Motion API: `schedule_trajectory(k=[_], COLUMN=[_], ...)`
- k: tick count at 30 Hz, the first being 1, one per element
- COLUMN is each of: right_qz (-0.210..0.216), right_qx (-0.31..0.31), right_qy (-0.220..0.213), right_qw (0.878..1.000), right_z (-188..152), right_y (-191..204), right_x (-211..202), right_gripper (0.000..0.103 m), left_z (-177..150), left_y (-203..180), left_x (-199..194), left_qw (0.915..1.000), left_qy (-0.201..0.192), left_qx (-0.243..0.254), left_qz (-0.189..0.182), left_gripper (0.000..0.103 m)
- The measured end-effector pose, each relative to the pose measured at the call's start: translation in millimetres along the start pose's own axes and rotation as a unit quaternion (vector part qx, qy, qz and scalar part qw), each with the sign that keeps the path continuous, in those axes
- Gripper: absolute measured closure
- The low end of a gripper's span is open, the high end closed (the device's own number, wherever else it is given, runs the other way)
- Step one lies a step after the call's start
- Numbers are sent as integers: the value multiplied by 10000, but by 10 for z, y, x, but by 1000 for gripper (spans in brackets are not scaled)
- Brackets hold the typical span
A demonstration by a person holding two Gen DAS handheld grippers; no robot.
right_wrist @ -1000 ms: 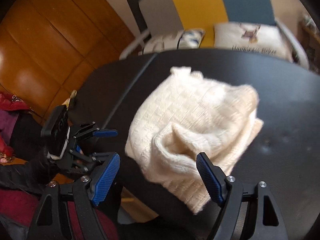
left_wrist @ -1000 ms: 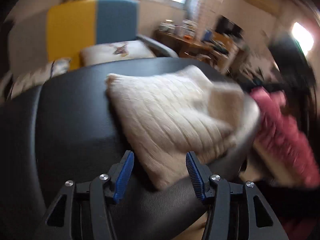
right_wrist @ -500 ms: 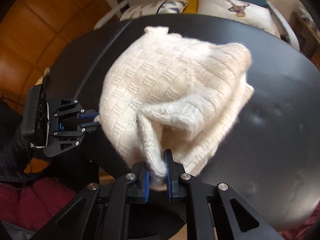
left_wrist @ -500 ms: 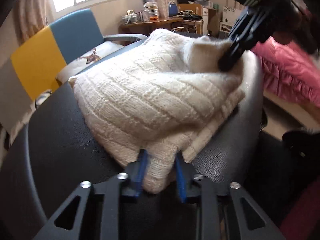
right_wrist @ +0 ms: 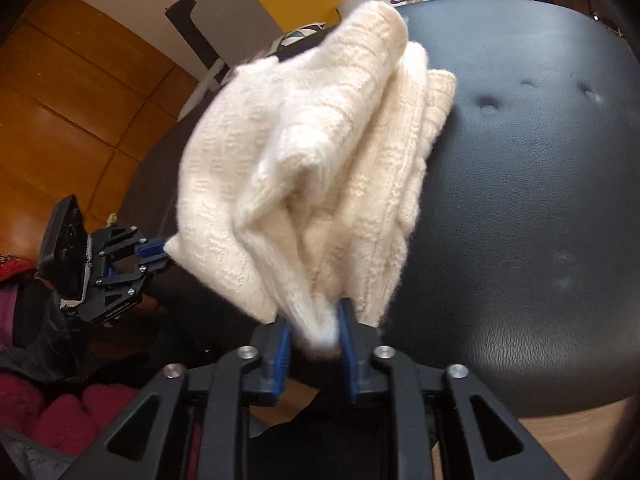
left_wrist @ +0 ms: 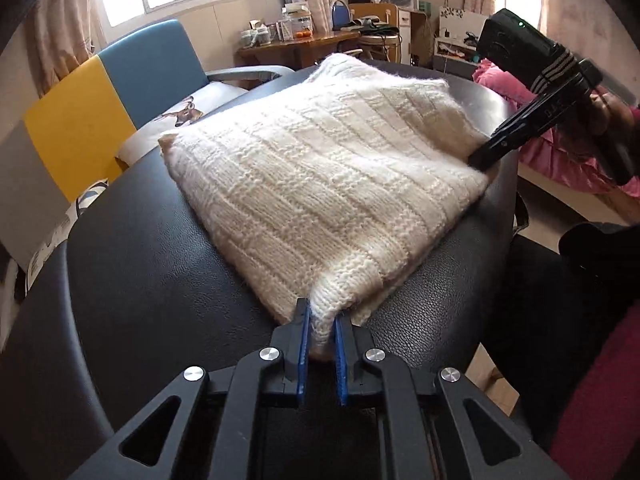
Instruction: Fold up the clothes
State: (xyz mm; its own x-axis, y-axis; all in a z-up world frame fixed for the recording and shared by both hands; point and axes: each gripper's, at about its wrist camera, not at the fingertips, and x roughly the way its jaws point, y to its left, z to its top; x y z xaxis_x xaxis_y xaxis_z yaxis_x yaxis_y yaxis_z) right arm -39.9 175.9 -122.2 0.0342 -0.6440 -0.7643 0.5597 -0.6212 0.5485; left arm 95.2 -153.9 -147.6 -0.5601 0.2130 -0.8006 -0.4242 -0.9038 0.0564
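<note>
On the black seat (left_wrist: 160, 280), both grippers' jaws, open a second ago, now pinch the sweater's (left_wrist: 328, 184) corners.

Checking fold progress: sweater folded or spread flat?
Folded: the sweater shows stacked layers, both the left gripper and right gripper pinching corners.

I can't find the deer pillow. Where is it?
In the left wrist view, the deer pillow sits on the blue and yellow chair, left of the white sweater, behind the black table.
</note>
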Motion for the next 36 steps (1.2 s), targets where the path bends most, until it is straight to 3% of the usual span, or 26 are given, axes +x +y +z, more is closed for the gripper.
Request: schedule_trajectory(k=[4,7,9,11,13,15,16,17,18,21,24,27,29,31,36], right_qz=[126,247,225,-125,-234,-69,-13,63,-13,-147,-425,-828,-1130,-1095,-329], right_qx=[-173,-2,-74,-238,-69,60,126,214,384,432,151,-16,68,383,864], right_qy=[-617,-1151,-1606,-1635,-1376,-1024,-949,-989,-920,-1066,-1353,-1492,-1227,-911,-1240], right_qw=[9979,9931,9867,9862,9902,9947,9954,9948,9950,9933,9898,9853,9860,9891,9880], right_z=[4,28,146,271,468,611,635,647,663,618,566,496,408,288,139], right_y=[120,106,215,264,253,179,163,133,92,69,203,229,96,-126,-367], right_x=[-402,-541,-568,-473,-352,-198,-134,-100,-21,47,-213,-385,-228,36,22], right_gripper=[69,50,28,26,35,54,58,71,92,93,93,93,93,93,88], left_z=[82,132,174,209,276,346,360,395,424,489,618,648,561,474,353], left_y=[72,147,205,272,357,418,414,427,437,435,415,352,306,260,235], left_x=[-185,-353,-465,-542,-512,-463,-443,-388,-337,-215,-118,73,157,242,331], left_qw=[9985,9947,9907,9855,9819,9800,9789,9780,9772,9739,9718,9766,9795,9819,9818], left_qy=[-31,-176,-296,-426,-492,-549,-569,-566,-564,-604,-753,-421,-233,-45,235], left_qx=[-282,-521,-682,-895,-1154,-1365,-1446,-1519,-1586,-1743,-1807,-1661,-1564,-1466,-1456], left_qz=[-478,-868,-1143,-1377,-1420,-1343,-1324,-1309,-1296,-1326,-1311,-1300,-1248,-1197,-1197], left_gripper=[90,90,90,90,90,89,89,88,88,88,84,83,83,83,83])
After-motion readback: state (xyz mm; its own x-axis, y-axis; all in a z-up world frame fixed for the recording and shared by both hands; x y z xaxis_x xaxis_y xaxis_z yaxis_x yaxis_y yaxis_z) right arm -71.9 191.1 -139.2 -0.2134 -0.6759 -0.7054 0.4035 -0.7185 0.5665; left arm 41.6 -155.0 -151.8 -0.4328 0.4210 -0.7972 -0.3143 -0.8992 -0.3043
